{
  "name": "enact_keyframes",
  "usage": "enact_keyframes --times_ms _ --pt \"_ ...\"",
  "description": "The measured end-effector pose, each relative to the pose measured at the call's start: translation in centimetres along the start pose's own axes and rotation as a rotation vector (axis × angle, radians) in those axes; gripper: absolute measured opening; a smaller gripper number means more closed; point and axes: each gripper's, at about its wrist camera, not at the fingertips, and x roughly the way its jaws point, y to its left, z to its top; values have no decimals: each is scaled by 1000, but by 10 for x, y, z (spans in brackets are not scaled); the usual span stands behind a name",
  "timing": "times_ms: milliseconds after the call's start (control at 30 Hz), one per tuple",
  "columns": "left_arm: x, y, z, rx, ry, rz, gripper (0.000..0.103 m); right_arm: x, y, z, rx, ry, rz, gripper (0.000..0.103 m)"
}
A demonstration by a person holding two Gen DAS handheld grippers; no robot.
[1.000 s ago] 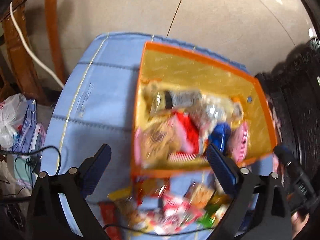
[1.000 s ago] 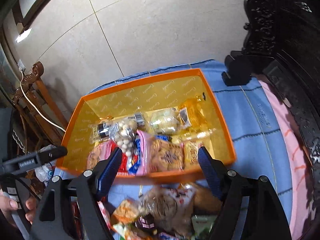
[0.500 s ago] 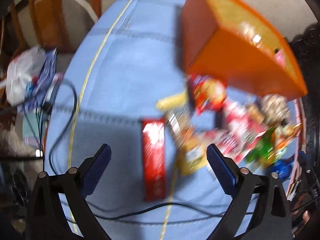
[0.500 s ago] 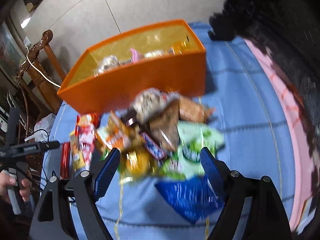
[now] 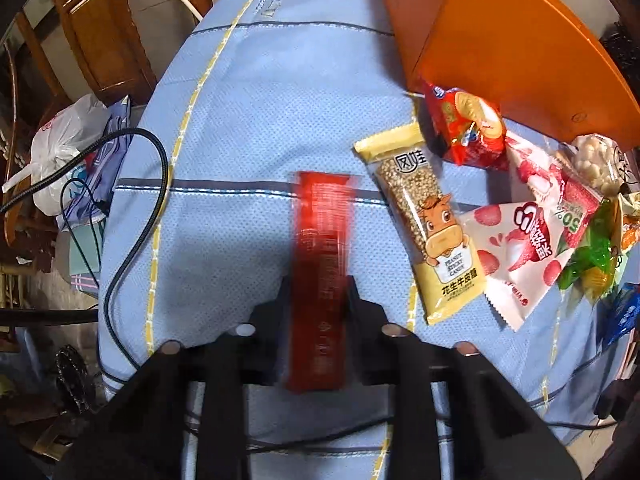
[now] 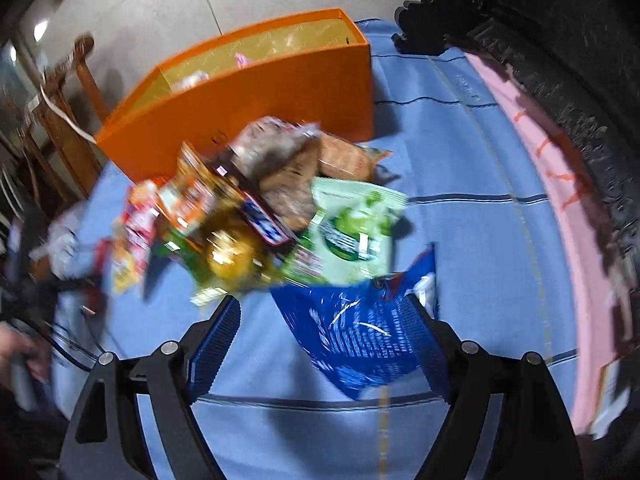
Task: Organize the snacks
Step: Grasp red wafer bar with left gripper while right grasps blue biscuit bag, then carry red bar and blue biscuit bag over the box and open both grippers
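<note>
My left gripper (image 5: 316, 300) is shut on a long red snack bar (image 5: 322, 248) lying on the blue cloth. To its right lie a yellow peanut candy bar (image 5: 432, 232), a red cracker pack (image 5: 468, 128) and a white strawberry pack (image 5: 520, 248). The orange box (image 5: 512, 40) stands behind them. My right gripper (image 6: 324, 324) is open, its fingers on either side of a blue snack bag (image 6: 360, 336). Beyond it is a pile of snacks with a green bag (image 6: 352, 232), in front of the orange box (image 6: 260, 96), which holds snacks.
A black cable (image 5: 152, 200) loops over the cloth's left edge. A wooden chair (image 5: 104, 28) and plastic bags (image 5: 64, 148) are off to the left. Dark carved furniture (image 6: 560, 60) and a pink strip (image 6: 560, 184) border the right side.
Both grippers dropped from above the box to the loose snacks on the cloth. My left gripper closed on the red bar. My right gripper moved in around the blue bag.
</note>
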Motion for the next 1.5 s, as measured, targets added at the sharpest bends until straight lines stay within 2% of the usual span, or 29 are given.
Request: enact_keyframes --times_ms 167,333,500,567,633,733,800,900,933,967,1033,1100,1267,1500 --pt "-1 -1 -1 -4 -9 -13 23 2 2 -7 -49 -19 -93 83" --pt "0 1 2 -12 -7 -28 23 14 10 -1 -154 -1 -266 83" --pt "0 4 3 -21 -5 -45 23 -5 3 6 -129 -48 -222 83" --pt "1 4 3 -19 -5 -45 23 -7 -9 6 -85 -41 -192 88" --pt "1 5 3 -21 -5 -47 23 -1 -25 3 -39 -5 -220 92" --pt "0 4 2 -18 -6 -47 23 7 -40 -2 40 37 -164 92" --pt "1 4 3 -17 -5 -43 23 19 -38 -3 51 76 -136 92" --pt "0 2 3 -16 -4 -38 23 40 -32 0 43 106 -166 92" --pt "0 2 3 -13 -4 -37 23 48 -34 1 59 126 -191 89" --pt "0 1 3 -12 -3 -38 23 51 -38 2 82 139 -195 69" --pt "-1 4 2 -23 -1 -56 23 50 -44 7 108 156 -167 61" --pt "-2 7 1 -32 2 -89 23 34 -46 7 109 134 -121 58" --pt "-16 9 -4 -32 -32 -136 23 -9 -35 9 88 49 -59 57" --pt "-70 -13 8 8 -142 -192 23 -36 3 48 23 -74 44 57"
